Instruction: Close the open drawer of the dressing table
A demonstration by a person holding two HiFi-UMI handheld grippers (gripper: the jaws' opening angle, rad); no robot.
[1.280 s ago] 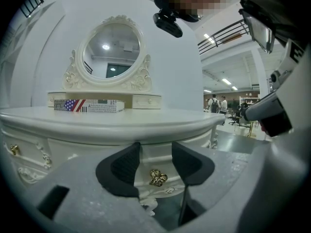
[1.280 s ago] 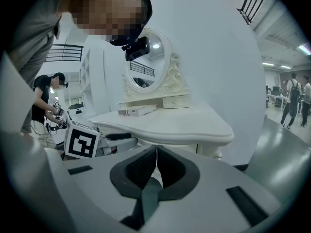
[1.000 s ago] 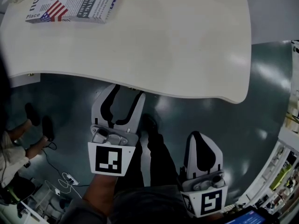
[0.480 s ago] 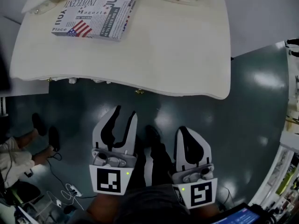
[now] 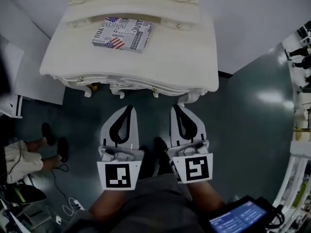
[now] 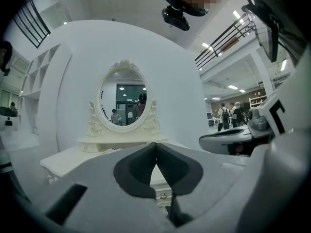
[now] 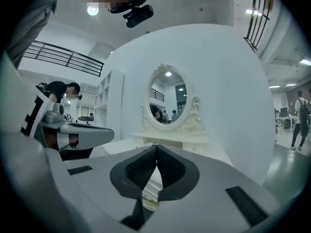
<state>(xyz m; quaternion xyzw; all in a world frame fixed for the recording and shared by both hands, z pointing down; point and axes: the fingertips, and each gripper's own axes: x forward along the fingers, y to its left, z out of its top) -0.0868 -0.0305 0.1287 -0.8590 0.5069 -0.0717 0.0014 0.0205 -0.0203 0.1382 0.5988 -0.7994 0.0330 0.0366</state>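
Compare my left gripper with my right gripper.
The left gripper tilts rightward, the right gripper leftward, so their tips converge. The left's marker pattern differs from the right's. The left's jaws have just closed on nothing. Both are shut, empty, pointing toward the dressing table.

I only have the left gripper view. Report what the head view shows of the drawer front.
Observer: From above, the dressing table looks flush along its front; nothing juts out past the top.
Operator: Give me the right gripper's fingers.
Observer: The right gripper has its fingers together, with nothing between them.
Operator: Report anything lying on the tabletop.
Observer: A book with newspaper print lies flat near the back edge.
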